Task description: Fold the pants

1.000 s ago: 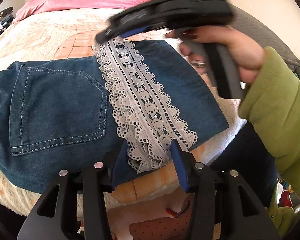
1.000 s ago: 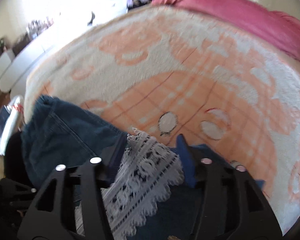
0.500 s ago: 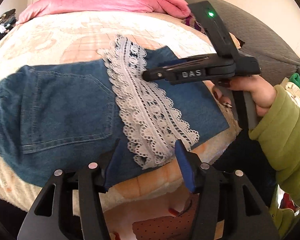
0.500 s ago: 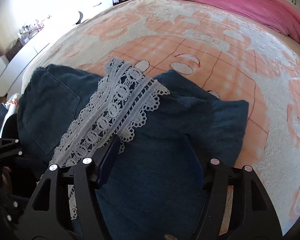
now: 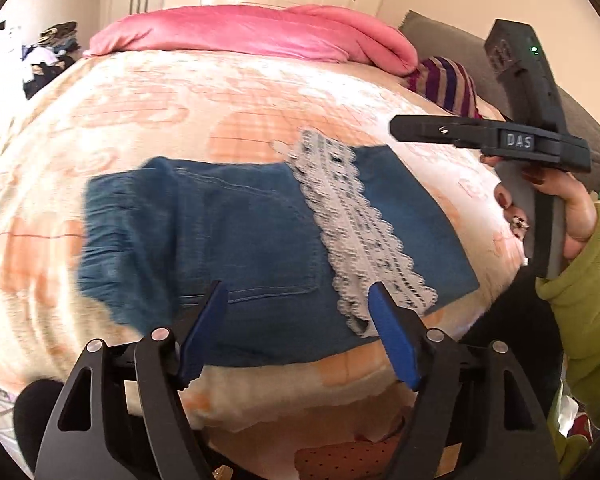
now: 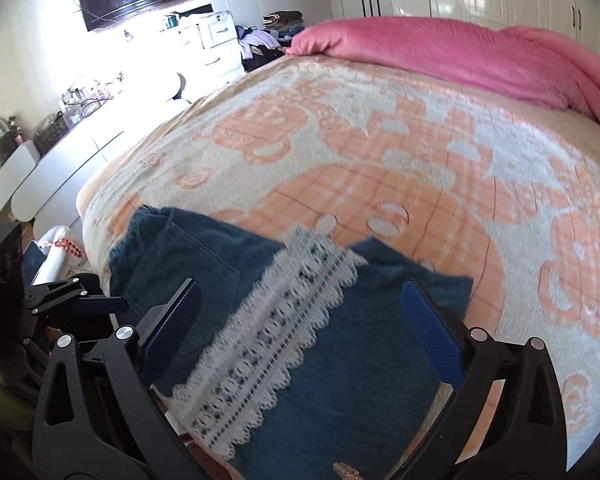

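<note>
At the bed's near edge the folded denim pants lie flat, lace trim on top. I've drawn my left tongs and right tongs back, both spread, empty: fold looks finished.

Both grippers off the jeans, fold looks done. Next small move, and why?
Probably back both off. The jeans lie folded flat on the blanket, lace hem on top. The left gripper and right gripper are open and hold nothing. If anything, nudge the bunched waistband flatter first.
</note>
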Motion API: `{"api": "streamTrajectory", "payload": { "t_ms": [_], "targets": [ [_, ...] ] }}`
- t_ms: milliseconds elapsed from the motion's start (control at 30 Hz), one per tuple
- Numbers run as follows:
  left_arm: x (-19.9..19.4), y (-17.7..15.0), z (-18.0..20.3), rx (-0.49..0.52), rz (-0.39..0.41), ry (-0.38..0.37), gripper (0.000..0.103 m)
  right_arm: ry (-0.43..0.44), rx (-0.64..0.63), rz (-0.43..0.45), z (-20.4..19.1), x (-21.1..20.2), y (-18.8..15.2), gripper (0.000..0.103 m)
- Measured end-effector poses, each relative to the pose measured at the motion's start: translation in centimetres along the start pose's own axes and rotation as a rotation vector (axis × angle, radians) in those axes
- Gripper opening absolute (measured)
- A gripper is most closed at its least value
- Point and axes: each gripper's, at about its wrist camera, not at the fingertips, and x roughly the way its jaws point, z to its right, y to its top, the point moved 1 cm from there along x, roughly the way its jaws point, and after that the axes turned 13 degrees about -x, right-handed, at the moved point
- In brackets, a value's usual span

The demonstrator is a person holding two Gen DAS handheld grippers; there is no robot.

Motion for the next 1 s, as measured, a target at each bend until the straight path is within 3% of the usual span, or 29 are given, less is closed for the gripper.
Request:
{"api": "streamTrajectory", "payload": {
  "t_ms": [133, 400, 467, 667, 800, 900, 967, 1000],
  "targets": [
    [-1.0, 0.3, -1.8, -0.037, 0.026, 0.023, 0.083, 0.014, -0.021, 0.007, -1.4, 0.2, 1.7, 0.094],
    [-2.2, 0.4, -4.7, -0.087, 0.06, 0.097, 0.084, 0.046, -0.087, -0.006, -4.4, 1.4, 3.9, 0.094],
    [-2.2, 0.6, -5.6, -0.117, 0.058, 0.101, 0.09, 0.058, -0.108, -0.012, -5.4, 1.9, 4.6, 0.094],
    [-1.8, 0.7, -7.3, -0.179, 0.051, 0.1, 0.09, 0.136, -0.172, -0.046, -8.2, 4.6, 7.1, 0.094],
    [-1.2, 0.5, -7.8, -0.202, 0.044, 0.085, 0.09, 0.213, -0.211, -0.115, -9.8, 7.5, 8.5, 0.094],
    [-0.8, 0.4, -8.7, -0.254, 0.048, 0.034, 0.087, 0.255, -0.267, -0.191, -11.4, 10.2, 9.0, 0.094],
    [-0.5, 0.5, -9.3, -0.29, 0.05, -0.005, 0.068, 0.259, -0.289, -0.228, -12.2, 11.8, 9.0, 0.094],
    [-0.1, 0.5, -9.5, -0.303, 0.044, -0.016, 0.067, 0.263, -0.295, -0.243, -12.5, 12.4, 9.0, 0.094]
  ]
}}
